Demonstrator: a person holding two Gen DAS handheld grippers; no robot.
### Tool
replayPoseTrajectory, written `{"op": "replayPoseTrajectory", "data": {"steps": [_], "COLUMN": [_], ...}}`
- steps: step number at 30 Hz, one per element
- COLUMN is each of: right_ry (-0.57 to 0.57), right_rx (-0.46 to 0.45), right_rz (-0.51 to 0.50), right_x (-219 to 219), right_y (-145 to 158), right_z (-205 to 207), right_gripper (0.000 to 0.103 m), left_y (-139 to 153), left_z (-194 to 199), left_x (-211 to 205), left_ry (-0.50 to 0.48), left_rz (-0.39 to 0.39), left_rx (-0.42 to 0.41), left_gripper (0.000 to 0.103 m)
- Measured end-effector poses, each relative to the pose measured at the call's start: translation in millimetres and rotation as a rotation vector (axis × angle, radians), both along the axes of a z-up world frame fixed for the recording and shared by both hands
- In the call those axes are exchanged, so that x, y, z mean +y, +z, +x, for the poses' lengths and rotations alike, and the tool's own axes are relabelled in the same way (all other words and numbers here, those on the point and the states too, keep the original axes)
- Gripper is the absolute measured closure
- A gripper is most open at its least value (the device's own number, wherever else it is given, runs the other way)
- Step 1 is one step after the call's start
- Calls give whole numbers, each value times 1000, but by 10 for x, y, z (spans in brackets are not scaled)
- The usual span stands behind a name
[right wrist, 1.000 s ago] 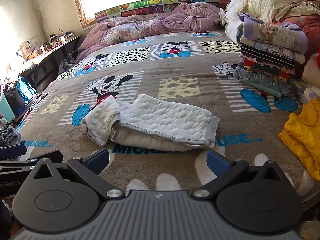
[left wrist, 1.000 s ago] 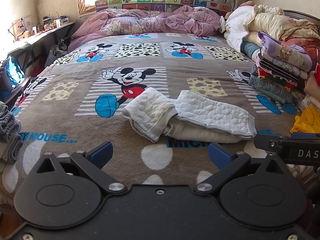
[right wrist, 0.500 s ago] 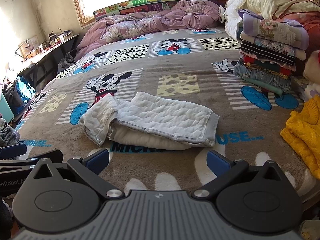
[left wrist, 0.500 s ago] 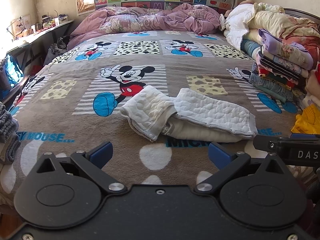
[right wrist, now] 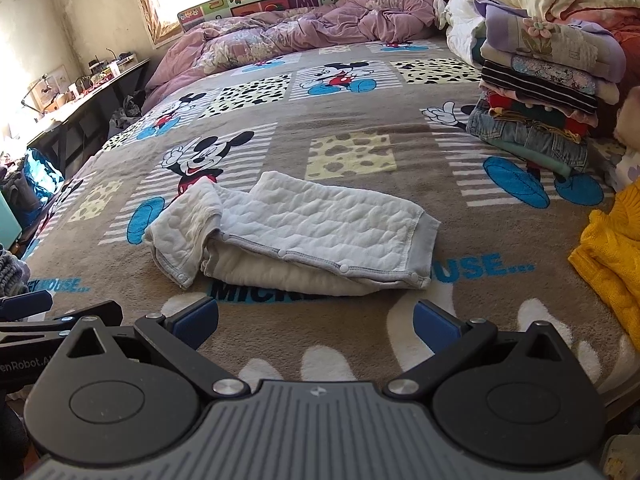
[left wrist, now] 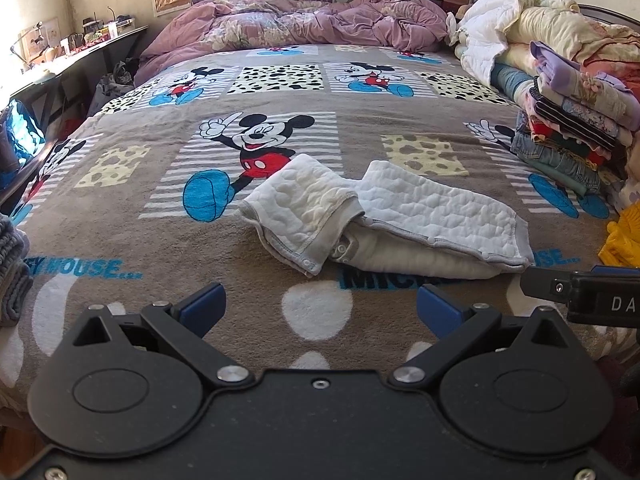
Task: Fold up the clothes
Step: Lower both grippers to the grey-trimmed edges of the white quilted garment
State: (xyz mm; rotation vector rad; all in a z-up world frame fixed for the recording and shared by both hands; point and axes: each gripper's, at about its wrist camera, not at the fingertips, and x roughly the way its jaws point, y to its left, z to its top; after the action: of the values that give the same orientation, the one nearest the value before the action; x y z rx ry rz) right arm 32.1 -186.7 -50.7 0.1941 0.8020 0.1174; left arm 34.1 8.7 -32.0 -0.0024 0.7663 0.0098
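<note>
A white quilted garment with snap buttons [left wrist: 384, 220] lies partly folded on the Mickey Mouse blanket [left wrist: 120, 216]; it also shows in the right wrist view [right wrist: 304, 232]. My left gripper [left wrist: 320, 310] is open and empty, hovering short of the garment over the bed's near edge. My right gripper [right wrist: 316, 320] is open and empty, also just short of the garment. The right gripper's body shows at the right edge of the left wrist view [left wrist: 580, 292].
A stack of folded clothes [right wrist: 540, 92] stands at the right of the bed. A yellow knit garment [right wrist: 612, 256] lies at the near right. A crumpled purple duvet [left wrist: 304, 24] fills the bed's head. A desk [left wrist: 60, 68] runs along the left wall.
Both grippers have moved slightly forward toward the garment, which now looks a little larger. Both stay open and the garment has not moved.
</note>
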Motion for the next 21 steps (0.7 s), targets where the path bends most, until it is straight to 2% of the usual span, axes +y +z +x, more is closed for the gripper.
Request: {"op": "replayPoseTrajectory", "data": {"steps": [5, 12, 15, 21], "right_ry": [-4, -12, -15, -12], "right_rx": [26, 68, 76, 51], "right_rz": [-3, -6, 3, 107], "right_x": [-3, -32, -71, -218], "right_y": [-107, -289, -362, -457], "right_z": [105, 270, 368, 472], "right_gripper": [0, 0, 0, 0], "left_y": [-104, -274, -357, -505], "left_z": [123, 321, 427, 622], "left_x": [33, 34, 84, 144], "left_ry": [4, -10, -14, -30], "left_rz": [0, 51, 16, -12], "left_rx": [23, 47, 71, 72], "left_gripper": [0, 0, 0, 0]}}
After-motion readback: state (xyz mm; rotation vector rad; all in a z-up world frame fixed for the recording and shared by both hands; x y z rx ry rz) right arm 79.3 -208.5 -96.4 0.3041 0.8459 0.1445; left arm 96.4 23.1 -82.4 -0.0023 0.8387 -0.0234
